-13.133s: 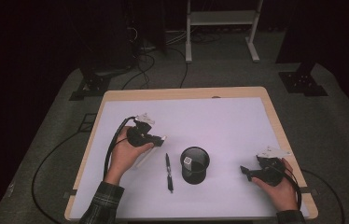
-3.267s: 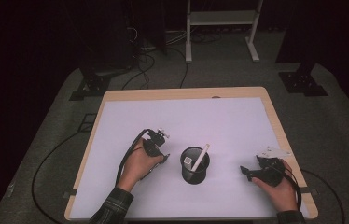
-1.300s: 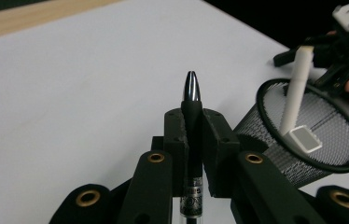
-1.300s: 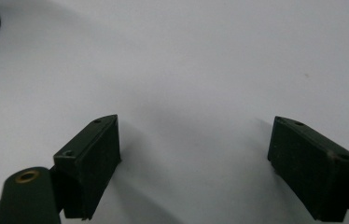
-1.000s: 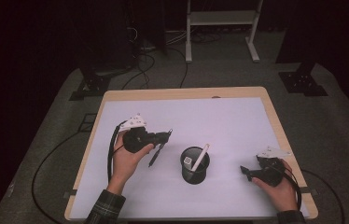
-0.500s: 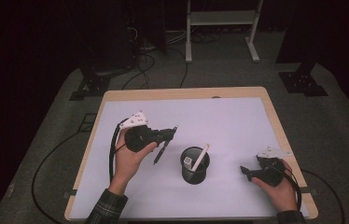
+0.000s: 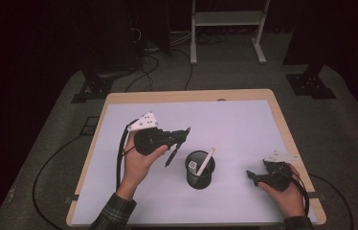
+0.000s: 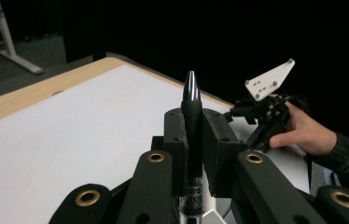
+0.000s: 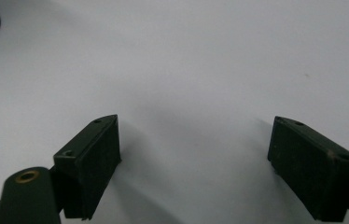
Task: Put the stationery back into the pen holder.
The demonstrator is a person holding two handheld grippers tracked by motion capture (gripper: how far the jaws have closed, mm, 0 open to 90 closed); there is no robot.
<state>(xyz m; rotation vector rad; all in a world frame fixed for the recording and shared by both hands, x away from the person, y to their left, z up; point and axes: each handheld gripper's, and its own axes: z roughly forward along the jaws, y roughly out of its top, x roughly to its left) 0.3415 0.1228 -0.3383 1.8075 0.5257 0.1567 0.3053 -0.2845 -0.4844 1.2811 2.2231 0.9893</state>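
Holding a black pen [image 7: 173, 152] clamped in our left hand-held gripper [image 7: 181, 136] above the surface [image 7: 244, 120], left of the cup [image 7: 199, 171]; our right hand-held gripper [image 7: 250, 175] rests wide open, empty.

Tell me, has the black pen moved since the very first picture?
Yes. The black pen lay on the table left of the cup; now the left gripper holds it above the table, farther left.

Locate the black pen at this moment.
In the high view the black pen is clamped in the left gripper, raised above the table just left of the black cup.
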